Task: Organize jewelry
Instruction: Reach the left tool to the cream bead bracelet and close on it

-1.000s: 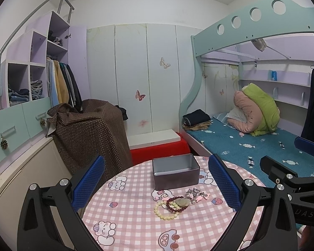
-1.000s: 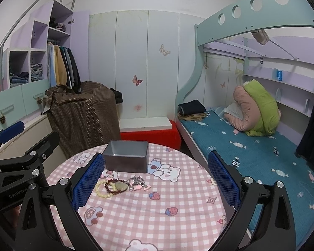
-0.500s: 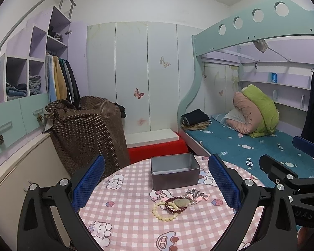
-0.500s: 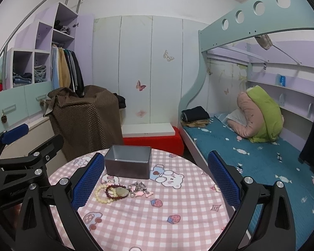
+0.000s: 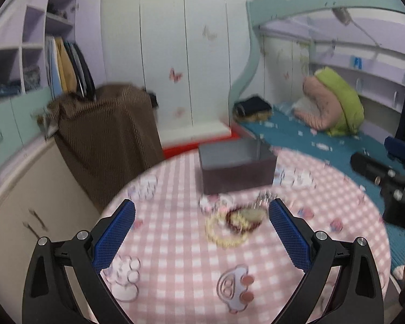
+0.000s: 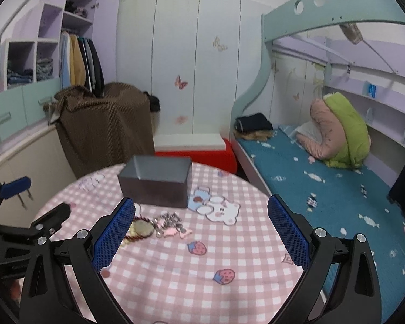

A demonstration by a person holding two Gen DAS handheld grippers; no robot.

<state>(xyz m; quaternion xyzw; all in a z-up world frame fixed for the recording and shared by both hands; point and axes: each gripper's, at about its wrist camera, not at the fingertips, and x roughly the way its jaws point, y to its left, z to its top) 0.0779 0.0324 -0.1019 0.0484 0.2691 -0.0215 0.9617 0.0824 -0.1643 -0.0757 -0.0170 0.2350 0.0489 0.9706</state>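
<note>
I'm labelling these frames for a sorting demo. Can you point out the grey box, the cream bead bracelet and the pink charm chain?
grey box (image 6: 155, 189): right wrist view, on its front wall.
cream bead bracelet (image 5: 222, 239): left wrist view, on the near arc of beads.
pink charm chain (image 6: 172, 230): right wrist view, on a pink charm.

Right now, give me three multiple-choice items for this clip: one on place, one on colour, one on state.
1. Where does the jewelry pile lie?
A. inside the box
B. on the tablecloth in front of the box
C. on the bed

2. What colour are the gripper pads?
A. blue
B. red
C. green

3. How is the right gripper?
A. shut on a bracelet
B. open, holding nothing
C. shut, empty

Key: B, it lies before the grey box; A, blue mesh shows; B, its fingers stand wide apart.
</note>
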